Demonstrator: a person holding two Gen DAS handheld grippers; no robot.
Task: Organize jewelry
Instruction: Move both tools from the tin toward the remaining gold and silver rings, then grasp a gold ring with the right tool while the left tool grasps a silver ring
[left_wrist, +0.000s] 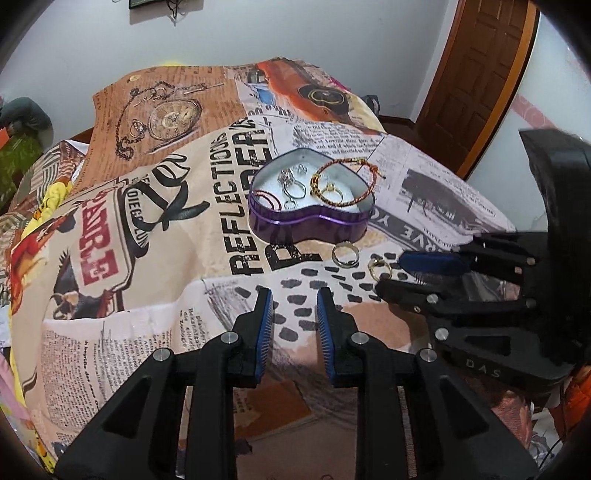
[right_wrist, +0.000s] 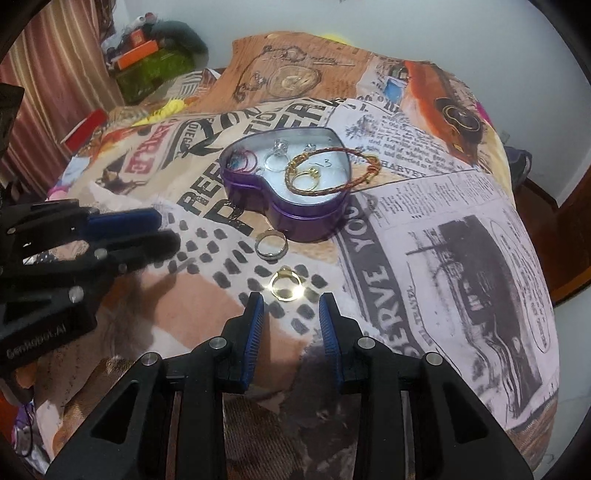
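A purple heart-shaped tin (left_wrist: 306, 221) (right_wrist: 306, 221) sits open on the printed cloth and holds several rings and a gold braided bracelet (left_wrist: 347, 184) (right_wrist: 332, 173) that hangs over its rim. Two rings lie on the cloth in front of the tin: a two-tone band (left_wrist: 345, 254) (right_wrist: 270, 245) and a gold ring (left_wrist: 379, 268) (right_wrist: 286, 286). My right gripper (right_wrist: 291, 304) is open and empty, with the gold ring just ahead of its fingertips. My left gripper (left_wrist: 294, 299) is open and empty, a little short of the band. Each gripper shows in the other's view: the right one (left_wrist: 399, 271), the left one (right_wrist: 166, 230).
The newspaper-print cloth (left_wrist: 166, 258) covers a rounded, bulging surface that falls away at the sides. A wooden door (left_wrist: 476, 74) stands at the back right. Boxes and green fabric (right_wrist: 147, 62) are piled at the far left near a curtain.
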